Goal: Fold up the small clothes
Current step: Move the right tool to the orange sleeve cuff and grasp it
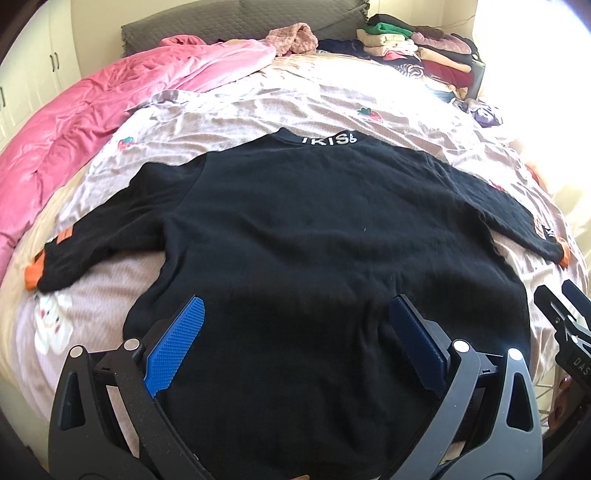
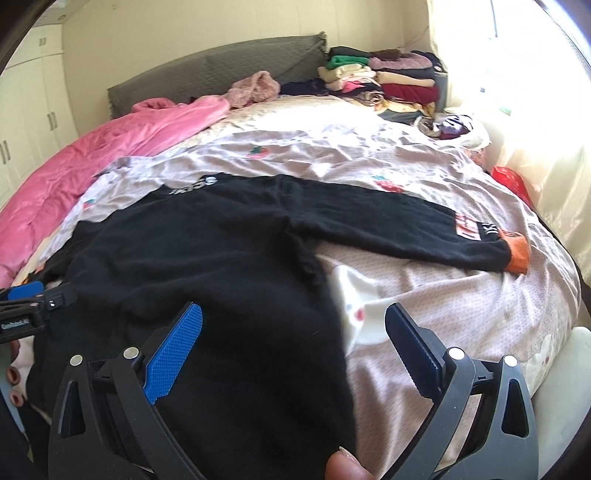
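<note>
Black sweater (image 1: 314, 229) flat on bed (image 1: 258, 99), sleeves spread; left claw (image 1: 295, 343) and right claw (image 2: 293, 347) both apart above hem.

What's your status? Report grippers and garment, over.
Left gripper open, right gripper open, both low over the hem. Black sweater spread flat on the bed, sleeves out, unfolded. Nothing lying on it.

Sunlit bedroom.
Grey headboard (image 2: 221, 70) on cream wall (image 2: 184, 33); white wardrobe (image 2: 26, 110) left, bright window (image 2: 535, 55) right.
</note>
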`<state>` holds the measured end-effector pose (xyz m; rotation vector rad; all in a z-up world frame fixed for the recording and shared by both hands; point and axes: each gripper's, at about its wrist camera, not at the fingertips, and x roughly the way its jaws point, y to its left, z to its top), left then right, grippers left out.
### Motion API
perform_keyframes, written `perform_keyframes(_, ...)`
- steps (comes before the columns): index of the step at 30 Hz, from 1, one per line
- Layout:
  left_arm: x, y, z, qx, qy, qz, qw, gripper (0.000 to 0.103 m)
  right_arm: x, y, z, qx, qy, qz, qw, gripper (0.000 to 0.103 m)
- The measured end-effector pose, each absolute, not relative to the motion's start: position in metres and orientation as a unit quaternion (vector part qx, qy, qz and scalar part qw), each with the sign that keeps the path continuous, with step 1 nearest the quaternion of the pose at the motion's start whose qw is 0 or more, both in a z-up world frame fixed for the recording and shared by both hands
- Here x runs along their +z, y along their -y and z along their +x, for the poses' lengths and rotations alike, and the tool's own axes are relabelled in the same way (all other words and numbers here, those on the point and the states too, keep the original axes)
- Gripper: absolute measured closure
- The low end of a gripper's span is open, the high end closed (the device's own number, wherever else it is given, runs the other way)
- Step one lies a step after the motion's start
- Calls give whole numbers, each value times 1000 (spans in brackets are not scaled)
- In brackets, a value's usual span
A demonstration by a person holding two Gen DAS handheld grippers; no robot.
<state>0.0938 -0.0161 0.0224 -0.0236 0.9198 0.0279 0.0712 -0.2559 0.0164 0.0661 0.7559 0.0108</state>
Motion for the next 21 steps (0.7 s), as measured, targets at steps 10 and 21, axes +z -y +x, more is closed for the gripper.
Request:
perform_keyframes(10, 21, 20, 138, 2, -456, -24, 890, 9, 15, 293, 105, -32, -376, 57, 924, 4)
perform_keyframes(21, 21, 17, 173, 8, -463, -35, 885, 9, 23, 342, 138, -91, -371, 77, 921, 4)
